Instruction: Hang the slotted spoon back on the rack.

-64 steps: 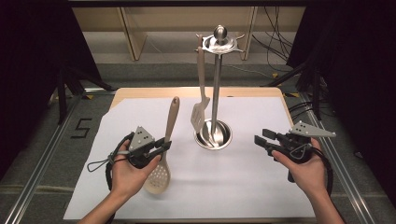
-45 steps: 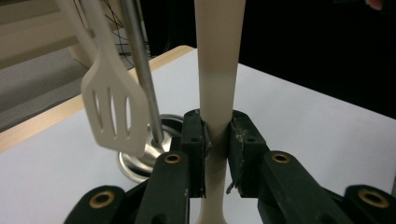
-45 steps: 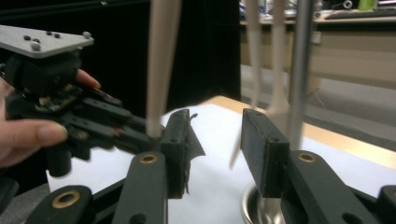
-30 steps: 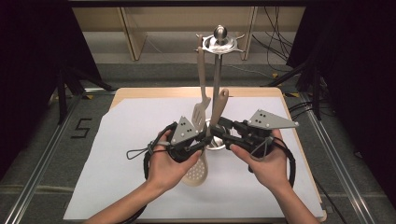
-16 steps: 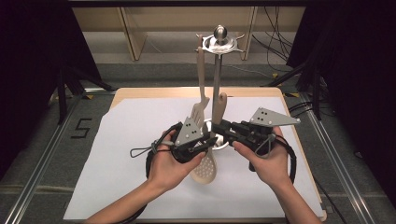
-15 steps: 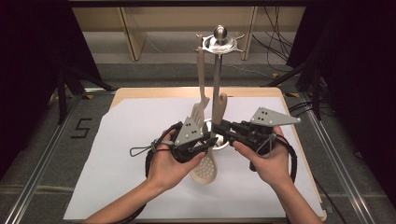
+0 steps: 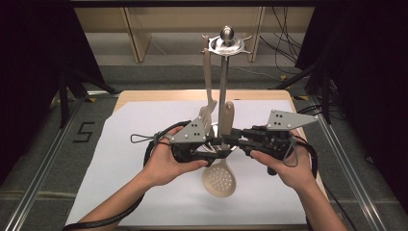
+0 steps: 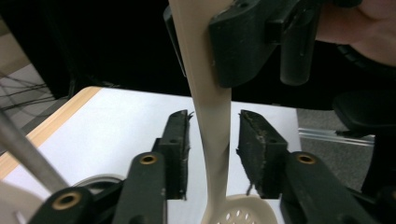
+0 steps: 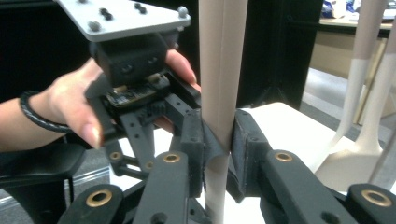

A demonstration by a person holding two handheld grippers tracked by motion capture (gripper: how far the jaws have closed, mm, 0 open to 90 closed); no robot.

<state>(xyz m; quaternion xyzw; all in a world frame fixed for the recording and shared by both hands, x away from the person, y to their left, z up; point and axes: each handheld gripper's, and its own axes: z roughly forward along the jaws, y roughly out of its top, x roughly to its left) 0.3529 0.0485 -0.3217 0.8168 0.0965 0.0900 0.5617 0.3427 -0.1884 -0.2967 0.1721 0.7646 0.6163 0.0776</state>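
Observation:
A beige slotted spoon [image 7: 219, 179] stands upright in the air, bowl down, over the white sheet [image 7: 120, 159]. My right gripper [image 7: 232, 142] is shut on its handle [image 9: 222, 60], the pads [image 9: 194, 140] pressing both sides; its jaws have just been closing. My left gripper [image 7: 217, 153] sits lower on the same handle [image 8: 211, 116]. Its jaws have just been opening, and its pads [image 8: 180, 144] stand apart from the handle with a gap on each side. In the left gripper view, the right gripper's jaw [image 8: 243, 42] clamps the handle above.
Just behind the grippers stands a metal utensil rack [image 7: 225, 43], with a beige spatula [image 7: 207, 82] hanging from it. The rack's round base [image 8: 95, 182] is close to my left jaws. The table's wooden edge [image 7: 144, 92] borders the sheet.
The spoon has swung from leaning right to upright between the hands. The right jaws closed on its handle and the left jaws spread away from it. Both hands stayed in place.

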